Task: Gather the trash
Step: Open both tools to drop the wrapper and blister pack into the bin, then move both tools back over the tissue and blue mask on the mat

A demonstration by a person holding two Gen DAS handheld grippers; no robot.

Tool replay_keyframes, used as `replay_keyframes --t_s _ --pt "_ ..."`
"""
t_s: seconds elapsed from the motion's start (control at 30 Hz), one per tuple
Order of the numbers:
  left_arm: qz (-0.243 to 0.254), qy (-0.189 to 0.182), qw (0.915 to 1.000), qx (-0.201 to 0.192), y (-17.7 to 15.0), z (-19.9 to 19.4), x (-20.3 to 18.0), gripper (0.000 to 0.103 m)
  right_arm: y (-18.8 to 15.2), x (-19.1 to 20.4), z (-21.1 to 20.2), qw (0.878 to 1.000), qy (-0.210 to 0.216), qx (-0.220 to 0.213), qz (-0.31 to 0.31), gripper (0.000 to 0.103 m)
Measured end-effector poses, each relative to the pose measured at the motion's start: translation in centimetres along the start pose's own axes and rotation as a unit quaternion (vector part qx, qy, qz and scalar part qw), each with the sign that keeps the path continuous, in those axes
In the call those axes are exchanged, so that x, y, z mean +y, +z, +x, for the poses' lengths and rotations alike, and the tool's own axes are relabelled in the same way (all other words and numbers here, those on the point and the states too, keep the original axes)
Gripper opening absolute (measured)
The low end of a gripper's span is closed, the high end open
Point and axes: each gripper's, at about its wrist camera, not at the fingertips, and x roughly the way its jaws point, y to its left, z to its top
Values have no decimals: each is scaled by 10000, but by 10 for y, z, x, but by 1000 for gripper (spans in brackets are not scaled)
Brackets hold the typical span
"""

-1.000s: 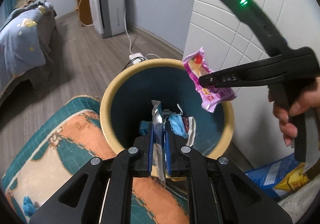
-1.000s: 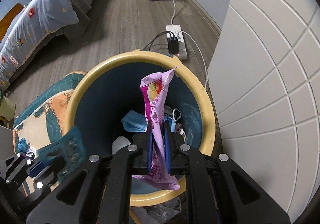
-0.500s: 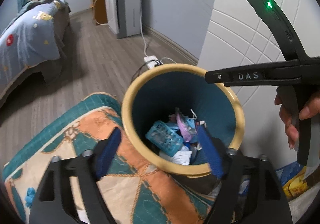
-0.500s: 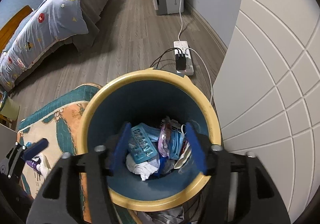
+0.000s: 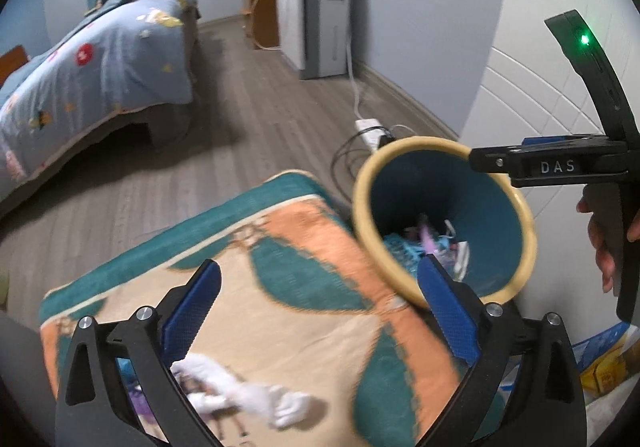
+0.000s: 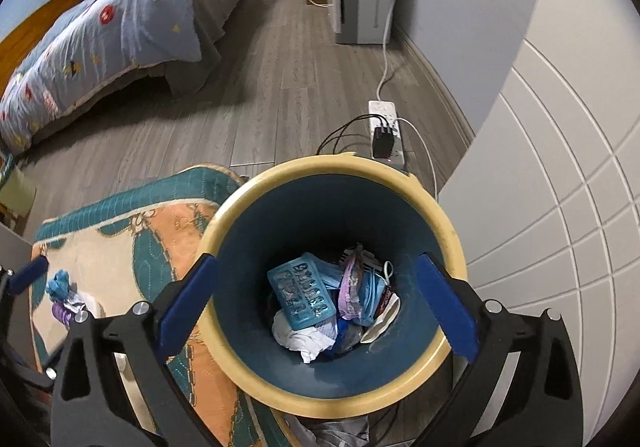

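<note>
Right wrist view: we look straight down into the round blue bin with a cream rim [image 6: 450, 235], our landmark. A second ago our right gripper [image 6: 318, 297] pinched a pink snack wrapper above the bin's mouth; its jaws have just been opening and now stand wide with nothing between the pads. The pink snack wrapper [image 6: 349, 287] lies at the bottom of the bin, beside a teal blister pack [image 6: 302, 297] and crumpled white tissue [image 6: 306, 339].

The left gripper [image 5: 318, 307] held a silvery strip over the bin a second ago. Its jaws have also just been opening, and they are spread wide and empty now. That view has swung off the bin's mouth towards the orange and teal patterned rug [image 5: 280, 247] beside the bin.

We judge this pair of drops done, and both grippers free for another pick. On the rug, away from the bin, litter is left: a crumpled white tissue [image 5: 256, 391] below the left gripper, with a blue scrap [image 6: 60, 281] and a purple wrapper [image 6: 62, 312] near it. These look like our next targets, so the task is not finished.
</note>
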Motion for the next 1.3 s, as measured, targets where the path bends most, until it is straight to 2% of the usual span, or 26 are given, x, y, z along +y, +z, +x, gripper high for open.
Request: replay_keyframes --t_s 0.27,0.53,0.87,1.13,1.3 --pt "-195 417 9989 9 -19 -22 49 97 0 43 -3 9994 11 -20 -349 97" --pt "-308 635 9975 -25 -36 -42 84 97 1 92 -5 9975 204 -64 -674 97" --pt "-547 909 9943 54 -62 -63 135 97 -15 166 8 9922 553 243 -1088 97" --pt "-1047 1228 9865 280 -91 -71 188 98 -33 219 24 9859 608 497 -1480 97" --pt "-1435 1323 9798 446 -105 -68 217 98 -54 249 37 9730 539 716 -2127 97"
